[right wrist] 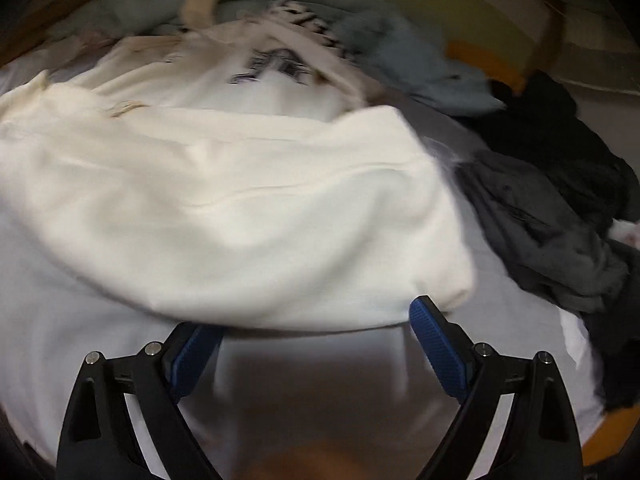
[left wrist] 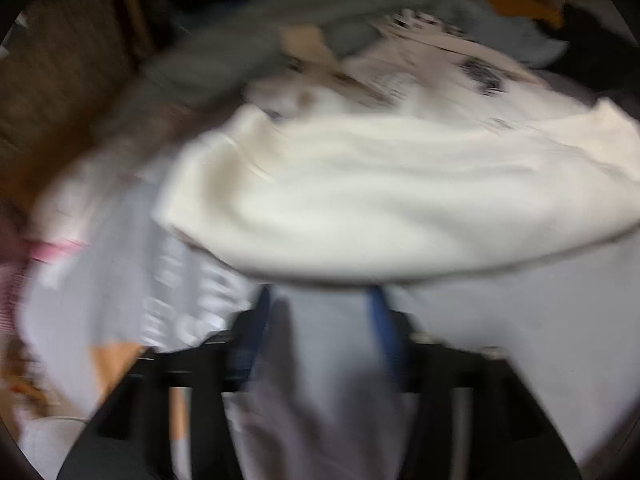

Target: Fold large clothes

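The cream garment (right wrist: 224, 208) is lying bunched on the pale sheet (right wrist: 60, 320), dark clothes (right wrist: 560, 240) heaped beside it. The right gripper (right wrist: 316, 332) is standing wide open and empty at its near hem. The left gripper (left wrist: 320, 320) is blurred; its jaws look parted around pale cloth, grip uncertain. Both should pinch the hem corners evenly before lifting.

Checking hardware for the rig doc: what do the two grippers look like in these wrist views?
Right gripper: two black angular linkage arms with round silver pivot pins, each ending in a blue finger pad with fine ribbed texture. Left gripper: same black frame and blue pads, heavily blurred, so pins and texture are unreadable. No cables, markings or sleeves visible in either view.
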The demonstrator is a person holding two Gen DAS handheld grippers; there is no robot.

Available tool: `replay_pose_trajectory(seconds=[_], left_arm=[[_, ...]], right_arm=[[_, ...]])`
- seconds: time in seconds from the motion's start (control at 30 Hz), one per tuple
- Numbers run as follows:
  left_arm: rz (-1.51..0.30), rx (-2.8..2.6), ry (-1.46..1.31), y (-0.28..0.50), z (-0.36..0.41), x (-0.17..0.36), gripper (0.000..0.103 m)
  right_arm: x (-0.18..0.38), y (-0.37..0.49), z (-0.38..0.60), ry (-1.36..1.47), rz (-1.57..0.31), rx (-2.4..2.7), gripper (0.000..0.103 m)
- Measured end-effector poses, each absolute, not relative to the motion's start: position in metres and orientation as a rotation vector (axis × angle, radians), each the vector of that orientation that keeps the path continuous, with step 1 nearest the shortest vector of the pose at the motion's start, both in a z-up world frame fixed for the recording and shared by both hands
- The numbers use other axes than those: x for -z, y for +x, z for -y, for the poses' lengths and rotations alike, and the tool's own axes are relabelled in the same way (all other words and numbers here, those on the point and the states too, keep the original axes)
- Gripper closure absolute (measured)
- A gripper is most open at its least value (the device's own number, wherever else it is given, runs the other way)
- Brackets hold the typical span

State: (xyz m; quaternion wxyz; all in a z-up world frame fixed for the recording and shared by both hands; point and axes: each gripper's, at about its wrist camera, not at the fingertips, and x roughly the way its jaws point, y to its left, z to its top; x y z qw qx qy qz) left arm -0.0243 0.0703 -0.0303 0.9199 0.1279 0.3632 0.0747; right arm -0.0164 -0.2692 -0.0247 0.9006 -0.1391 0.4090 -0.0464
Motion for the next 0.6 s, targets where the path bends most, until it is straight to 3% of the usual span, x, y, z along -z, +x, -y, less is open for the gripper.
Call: replay_pose_trajectory(seconds=[0.07, 0.27, 0.3, 0.37, 0.4, 0.47, 0.53, 0.6], left_arm=[[-0.695, -0.234, 0.29, -0.017, -0.069, 0.024, 0.035], [-0.775, -0.201, 0.297, 0.008, -0.068, 0.035, 0.034], [-0.761, -0.209, 0.3, 0.007, -0.066, 0.034, 0.034], [-0.75, -0.223, 0.296, 0.008, -0.064, 0.033, 0.036], [-0.746, -0.223, 0.28, 0.009, -0.065, 0.031, 0.04], [-0.754, -0.229, 0.246, 0.009, -0.068, 0.024, 0.046], [-0.738, -0.23, 0.214, 0.016, -0.073, 0.01, 0.047], [-0.725, -0.227, 0.191, 0.027, -0.078, -0.005, 0.047]], right_arm=[[0.02, -0.014, 0.278, -0.246, -0.845, 0.096, 0.009], [0.01, 0.002, 0.312, -0.132, -0.876, 0.076, 0.012], [0.012, 0.004, 0.314, -0.127, -0.897, 0.069, 0.017], [0.016, 0.015, 0.319, -0.11, -0.925, 0.083, 0.045], [0.014, 0.015, 0.322, -0.089, -0.921, 0.09, 0.049], [0.009, 0.015, 0.326, -0.043, -0.904, 0.079, 0.075], [-0.004, 0.013, 0.333, 0.028, -0.867, 0.051, 0.084], [-0.017, 0.016, 0.341, 0.076, -0.831, 0.025, 0.085]])
